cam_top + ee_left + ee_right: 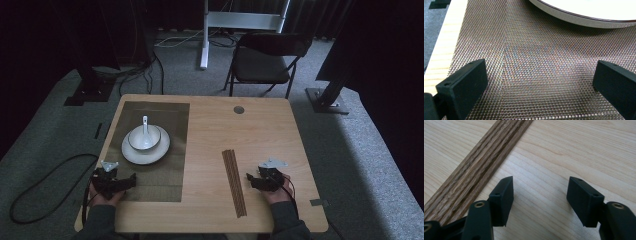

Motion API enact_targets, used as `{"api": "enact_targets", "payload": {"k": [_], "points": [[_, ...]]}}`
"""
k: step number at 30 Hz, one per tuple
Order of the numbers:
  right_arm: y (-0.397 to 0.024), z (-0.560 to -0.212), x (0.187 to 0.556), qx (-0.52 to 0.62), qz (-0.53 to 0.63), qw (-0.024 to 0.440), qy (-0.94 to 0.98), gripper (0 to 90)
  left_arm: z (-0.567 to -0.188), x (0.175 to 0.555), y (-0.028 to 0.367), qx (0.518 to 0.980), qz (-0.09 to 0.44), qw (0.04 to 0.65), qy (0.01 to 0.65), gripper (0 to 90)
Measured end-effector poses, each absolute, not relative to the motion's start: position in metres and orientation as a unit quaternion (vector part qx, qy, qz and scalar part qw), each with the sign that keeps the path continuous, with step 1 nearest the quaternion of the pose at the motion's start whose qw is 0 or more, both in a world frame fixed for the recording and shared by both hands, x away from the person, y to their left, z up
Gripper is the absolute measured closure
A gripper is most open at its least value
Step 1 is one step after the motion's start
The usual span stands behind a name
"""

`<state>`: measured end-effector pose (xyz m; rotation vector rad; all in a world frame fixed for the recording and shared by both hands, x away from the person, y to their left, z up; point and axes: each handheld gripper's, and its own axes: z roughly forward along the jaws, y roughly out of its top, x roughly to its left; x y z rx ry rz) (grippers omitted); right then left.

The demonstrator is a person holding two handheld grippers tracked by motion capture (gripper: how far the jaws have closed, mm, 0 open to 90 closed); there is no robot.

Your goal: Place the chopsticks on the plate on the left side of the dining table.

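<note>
A white bowl (144, 138) with a white spoon (145, 126) in it sits on a white plate (161, 152), on a dark woven placemat (165, 175) at the table's left. My left gripper (131, 179) rests on the mat's near left corner, open, nothing between its jaws; the plate's rim (584, 18) lies ahead of it. A pair of dark wooden chopsticks (234, 181) lies lengthwise right of the mat. My right gripper (248, 178) rests just right of the chopsticks (479, 170), open and empty over bare wood.
The light wooden table (260, 130) has a round grommet (238, 109) near its far edge. A black folding chair (267, 60) and stand legs are on the carpet beyond. A cable (40, 185) loops on the floor at left.
</note>
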<state>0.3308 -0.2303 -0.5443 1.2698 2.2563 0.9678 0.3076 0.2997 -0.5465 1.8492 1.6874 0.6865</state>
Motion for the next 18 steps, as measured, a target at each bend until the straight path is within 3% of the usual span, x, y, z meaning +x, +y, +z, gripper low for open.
{"api": "enact_targets", "payload": {"k": [18], "points": [[-0.222,-0.531,0.322,0.434,0.368,0.183,0.802,46.1,-0.547,0.308,0.300,0.686,0.255,0.270,0.626,0.1]]}}
